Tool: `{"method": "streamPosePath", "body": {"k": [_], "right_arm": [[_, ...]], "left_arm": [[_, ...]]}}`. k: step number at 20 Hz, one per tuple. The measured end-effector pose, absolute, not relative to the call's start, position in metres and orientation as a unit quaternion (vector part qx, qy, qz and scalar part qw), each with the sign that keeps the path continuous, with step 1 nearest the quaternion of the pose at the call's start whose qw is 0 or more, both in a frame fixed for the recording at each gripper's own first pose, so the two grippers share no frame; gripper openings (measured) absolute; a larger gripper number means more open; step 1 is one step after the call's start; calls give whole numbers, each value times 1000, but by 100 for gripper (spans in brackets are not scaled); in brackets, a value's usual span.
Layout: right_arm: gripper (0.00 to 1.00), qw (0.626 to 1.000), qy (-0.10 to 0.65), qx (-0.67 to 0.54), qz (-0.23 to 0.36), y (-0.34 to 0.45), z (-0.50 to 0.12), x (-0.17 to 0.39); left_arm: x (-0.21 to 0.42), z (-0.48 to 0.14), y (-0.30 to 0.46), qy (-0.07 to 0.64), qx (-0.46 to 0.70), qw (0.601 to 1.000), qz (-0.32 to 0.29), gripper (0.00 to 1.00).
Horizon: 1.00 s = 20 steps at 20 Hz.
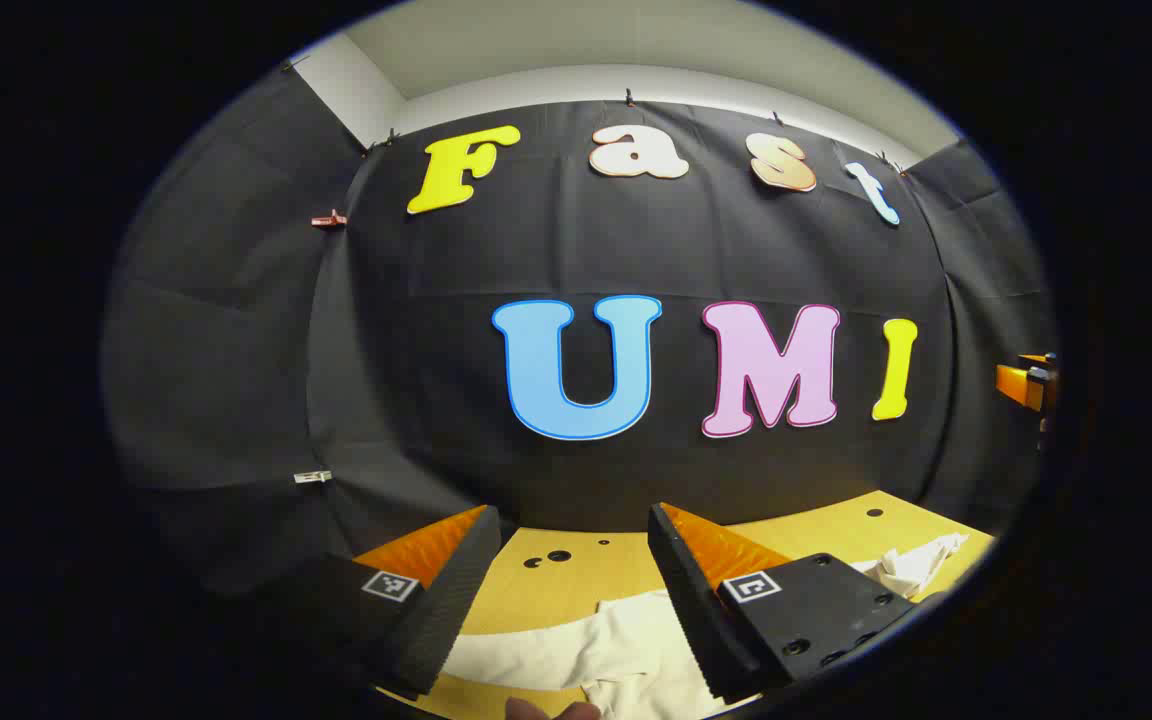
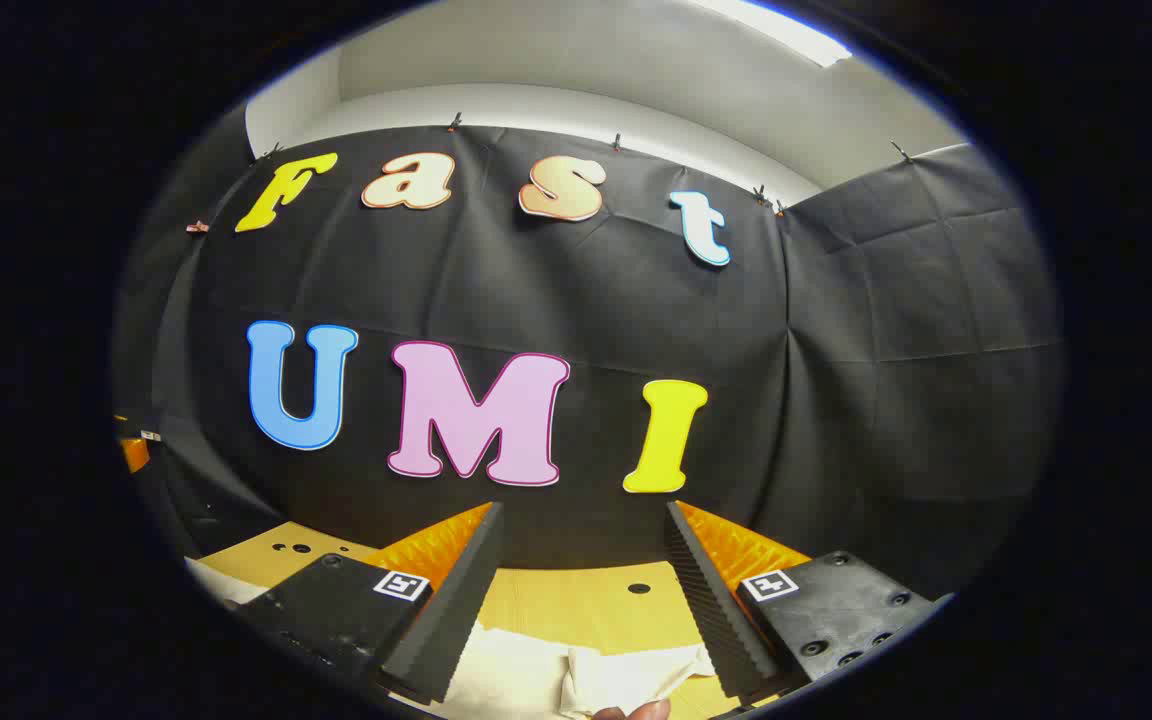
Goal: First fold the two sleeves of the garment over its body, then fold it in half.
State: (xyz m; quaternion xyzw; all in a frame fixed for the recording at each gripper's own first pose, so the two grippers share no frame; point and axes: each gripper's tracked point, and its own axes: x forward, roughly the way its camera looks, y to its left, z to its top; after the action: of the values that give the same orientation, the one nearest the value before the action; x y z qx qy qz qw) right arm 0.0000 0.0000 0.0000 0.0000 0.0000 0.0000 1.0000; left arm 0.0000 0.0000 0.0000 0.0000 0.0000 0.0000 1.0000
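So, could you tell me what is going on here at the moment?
A person holds two grippers above a wooden table with a pale garment lying rumpled on it. The left gripper and the right gripper are both open, raised and holding nothing. No fold looks made yet.

No legible text — 2 small square coded markers (image 1: 391, 585) sit on the left gripper's (image 1: 571, 600) finger mounts, lower centre; 2 likewise on the right gripper (image 2: 581, 600).

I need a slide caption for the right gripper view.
Open right claw held above the pale garment on the wooden table.
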Motion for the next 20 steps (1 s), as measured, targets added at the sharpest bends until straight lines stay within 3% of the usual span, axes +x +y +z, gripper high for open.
{"method": "streamPosePath", "body": {"k": [1,14,20], "right_arm": [[97,1000,2,-1,-2,-3,-2,-1],[97,998,46,-24,-18,-60,-39,7],[97,989,133,-14,-56,-116,-102,24]], "left_arm": [[0,2,-3,2,2,1000,-2,94],[6,4,-58,9,21,999,-26,95],[12,-4,-95,22,35,998,-42,94]]}}
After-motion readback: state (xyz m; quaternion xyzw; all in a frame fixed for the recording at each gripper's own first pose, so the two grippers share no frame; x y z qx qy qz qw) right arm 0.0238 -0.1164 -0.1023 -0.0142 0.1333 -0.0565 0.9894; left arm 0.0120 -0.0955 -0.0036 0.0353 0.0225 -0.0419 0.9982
